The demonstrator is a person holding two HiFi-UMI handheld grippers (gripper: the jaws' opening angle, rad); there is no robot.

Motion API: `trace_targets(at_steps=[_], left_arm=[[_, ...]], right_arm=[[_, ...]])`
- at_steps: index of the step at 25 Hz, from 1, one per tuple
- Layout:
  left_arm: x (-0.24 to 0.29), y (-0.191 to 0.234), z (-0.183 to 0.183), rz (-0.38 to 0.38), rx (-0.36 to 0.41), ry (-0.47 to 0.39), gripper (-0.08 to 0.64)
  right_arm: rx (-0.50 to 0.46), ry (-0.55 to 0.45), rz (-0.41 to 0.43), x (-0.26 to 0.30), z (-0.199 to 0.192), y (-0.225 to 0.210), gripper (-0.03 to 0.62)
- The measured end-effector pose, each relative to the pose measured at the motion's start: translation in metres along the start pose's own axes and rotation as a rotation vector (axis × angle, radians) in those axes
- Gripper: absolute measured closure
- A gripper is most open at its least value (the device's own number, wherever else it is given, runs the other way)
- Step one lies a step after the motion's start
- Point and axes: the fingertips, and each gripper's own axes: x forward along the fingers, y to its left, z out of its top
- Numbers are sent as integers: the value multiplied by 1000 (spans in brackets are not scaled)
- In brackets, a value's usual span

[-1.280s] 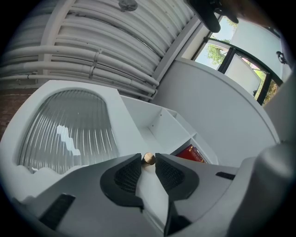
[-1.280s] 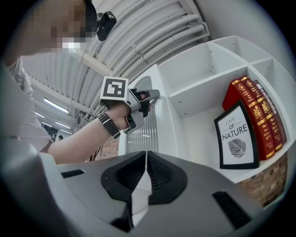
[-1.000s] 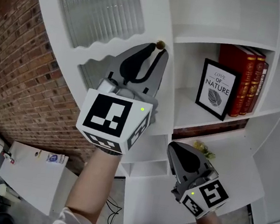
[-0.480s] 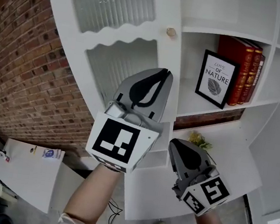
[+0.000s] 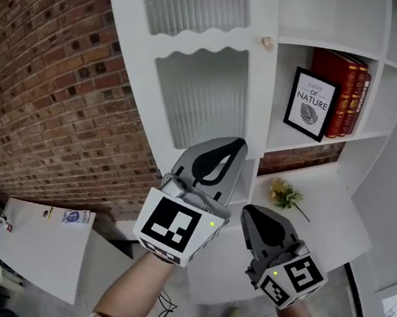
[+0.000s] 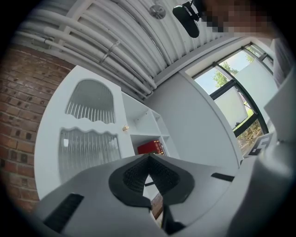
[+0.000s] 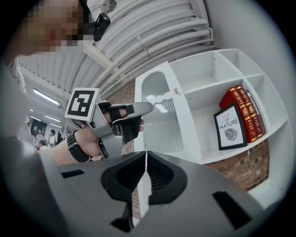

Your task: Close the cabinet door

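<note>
The white cabinet door [image 5: 201, 82] with ribbed glass panels lies flush with the cabinet front, its small round knob [image 5: 267, 43] at the right edge. My left gripper [image 5: 238, 146] hangs well below the knob, in front of the door's lower corner, shut and empty. The left gripper view shows the door [image 6: 88, 148] and knob [image 6: 125, 128] some way beyond the closed left gripper [image 6: 149, 157]. My right gripper [image 5: 248, 210] is lower and to the right, also shut with nothing in it. From the right gripper [image 7: 145, 155] I see the left gripper [image 7: 138, 109] apart from the door [image 7: 162, 120].
Open shelves right of the door hold a framed "Love of Nature" print [image 5: 312, 99] and red books [image 5: 339, 82]. Yellow flowers [image 5: 284, 195] lie on the white ledge [image 5: 328, 222] below. A brick wall [image 5: 61, 100] runs on the left, with a white box [image 5: 42, 242] on the floor.
My left gripper has let go of the knob, dropped away from the door and shut its jaws. The right gripper has stayed low and shut.
</note>
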Motion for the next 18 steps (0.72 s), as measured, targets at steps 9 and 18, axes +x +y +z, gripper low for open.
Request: trace_targets(at_steps=[9, 18], left_arm=[[-80, -5, -25, -20, -105, 31, 549], [-134, -29, -63, -60, -193, 82, 549]], right_arm=[[-18, 43, -35, -14, -23, 61, 574], [-34, 86, -104, -29, -51, 93, 574]])
